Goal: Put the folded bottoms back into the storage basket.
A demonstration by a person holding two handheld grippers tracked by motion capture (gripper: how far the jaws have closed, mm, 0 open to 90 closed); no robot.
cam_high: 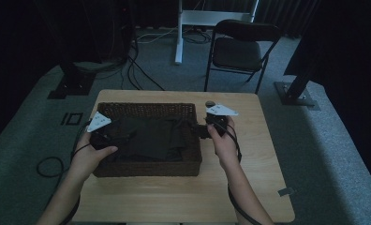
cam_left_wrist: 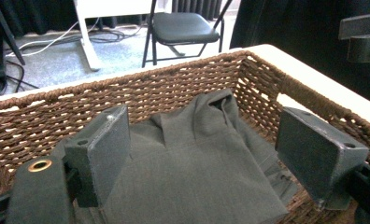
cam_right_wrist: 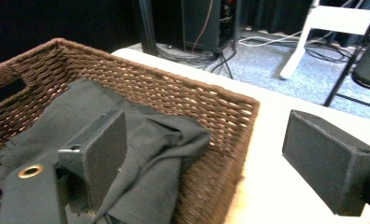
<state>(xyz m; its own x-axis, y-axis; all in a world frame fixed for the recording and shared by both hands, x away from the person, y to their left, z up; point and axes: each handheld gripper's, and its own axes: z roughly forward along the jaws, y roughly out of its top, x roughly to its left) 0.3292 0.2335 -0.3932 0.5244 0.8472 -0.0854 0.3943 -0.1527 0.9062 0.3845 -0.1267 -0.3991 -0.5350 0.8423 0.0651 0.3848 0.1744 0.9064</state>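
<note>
A dark grey folded cloth (cam_high: 155,138) lies inside a brown wicker basket (cam_high: 146,107) on the wooden table (cam_high: 174,197). My left gripper (cam_high: 126,136) reaches in over the basket's left end. In the left gripper view it (cam_left_wrist: 206,158) stands open above the cloth (cam_left_wrist: 197,154), its pads apart from the fabric. My right gripper (cam_high: 201,130) hovers at the basket's right wall. In the right gripper view it (cam_right_wrist: 216,158) is open and straddles the basket rim (cam_right_wrist: 239,102), one jaw over the cloth (cam_right_wrist: 145,140) and the other over bare table.
A black folding chair (cam_high: 240,49) and a white desk leg (cam_high: 178,33) stand beyond the table's far edge, with cables on the carpet. The right gripper's body (cam_left_wrist: 365,39) shows at the top right of the left gripper view.
</note>
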